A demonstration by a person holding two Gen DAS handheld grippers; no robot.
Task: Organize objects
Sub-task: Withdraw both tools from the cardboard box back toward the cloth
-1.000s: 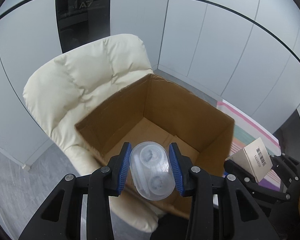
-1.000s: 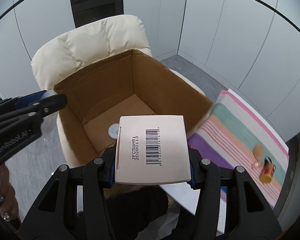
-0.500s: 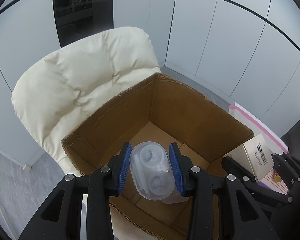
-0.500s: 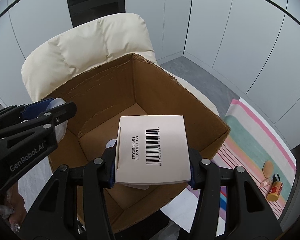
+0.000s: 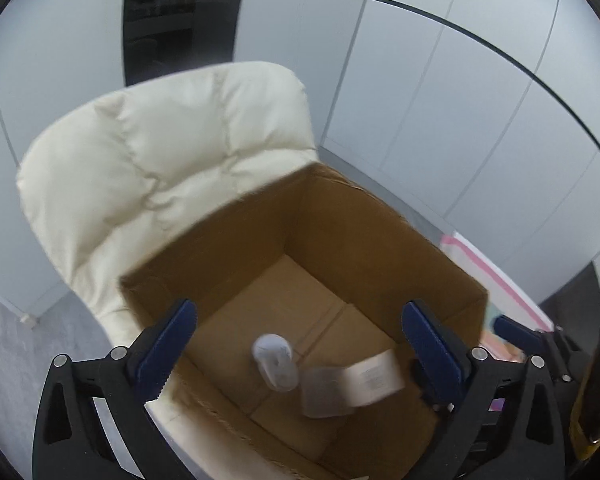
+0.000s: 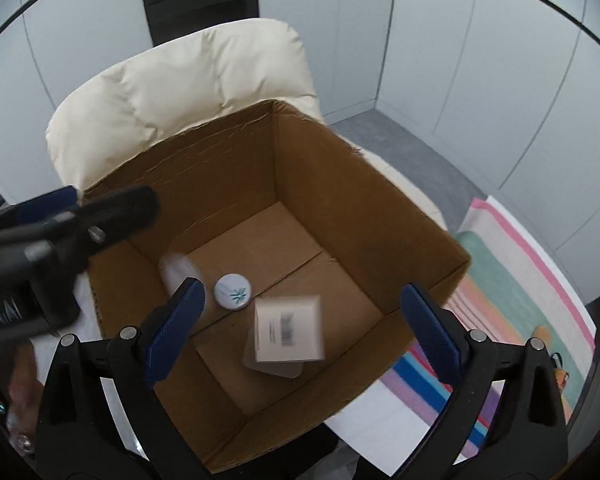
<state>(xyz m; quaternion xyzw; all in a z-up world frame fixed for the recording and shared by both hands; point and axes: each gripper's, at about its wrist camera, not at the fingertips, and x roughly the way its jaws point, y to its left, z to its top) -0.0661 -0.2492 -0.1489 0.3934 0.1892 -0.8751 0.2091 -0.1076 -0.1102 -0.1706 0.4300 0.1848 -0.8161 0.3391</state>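
The clear case (image 5: 275, 366) lies blurred inside the box (image 5: 380, 236), below and ahead of my left gripper (image 5: 300, 344), roughly midway between its fingers, long axis running away from them. The carton (image 6: 288, 330), also blurred, lies in the box below my right gripper (image 6: 304, 330), between the fingers, barcode face up. I cannot tell whether either item has settled on the floor or is in mid-fall.

Both sets of jaws are opening, now spread wide, with nothing held between the pads. Each gripper stands directly over its own item; the left is nearer the case, the right nearer the carton.

A round lid (image 6: 233, 291) sits beside the right gripper's left finger. A translucent piece (image 5: 326, 394) lies partly under the carton; what it is I cannot make out.
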